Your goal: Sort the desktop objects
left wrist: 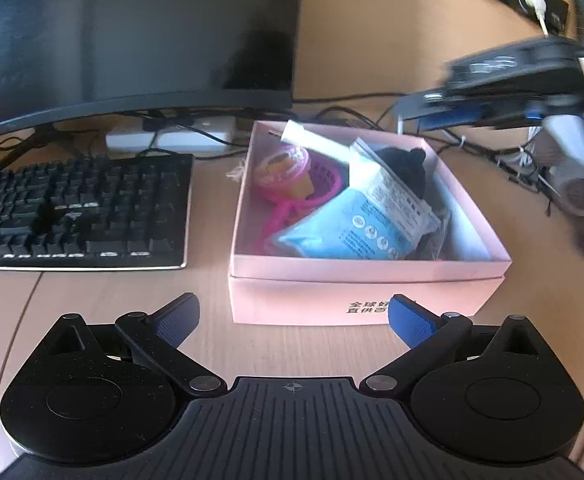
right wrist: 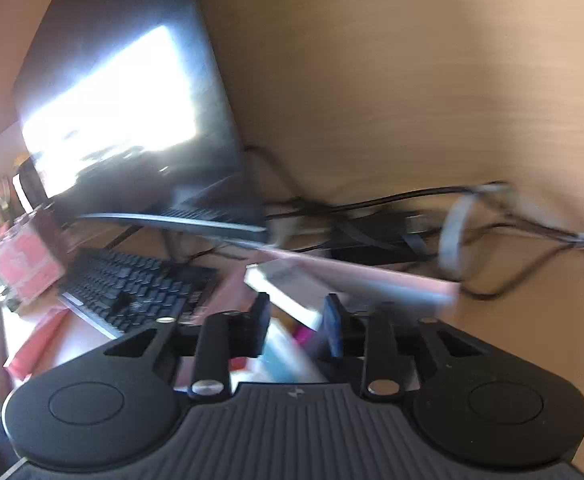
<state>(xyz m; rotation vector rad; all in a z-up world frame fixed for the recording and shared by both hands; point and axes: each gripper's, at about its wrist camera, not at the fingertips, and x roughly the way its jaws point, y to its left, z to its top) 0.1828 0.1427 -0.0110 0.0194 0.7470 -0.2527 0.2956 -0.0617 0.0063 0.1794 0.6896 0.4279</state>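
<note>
My left wrist view is sharp and evenly lit, warm daylight on the desk [left wrist: 312,352]; only the right gripper [left wrist: 532,80] at upper right smears with motion. My right wrist view is blurred throughout, with blown-out glare on the monitor [right wrist: 111,108]. Fisheye curvature bends the edges in both views.

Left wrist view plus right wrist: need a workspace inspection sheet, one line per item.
Surface: wooden desk, bare in front of the box.
Job's things: open pink box holds a pink toy, blue packet, white packet, a dark item and a white stick on the far rim.
Clutter: black keyboard, white power strip.
Grippers: left hand-held gripper open, empty; right hand-held gripper blurred above the box, jaws parted, nothing clearly held.
Cables: black and white tangle behind the box.
Surroundings: dark monitor, wood panel behind.
</note>
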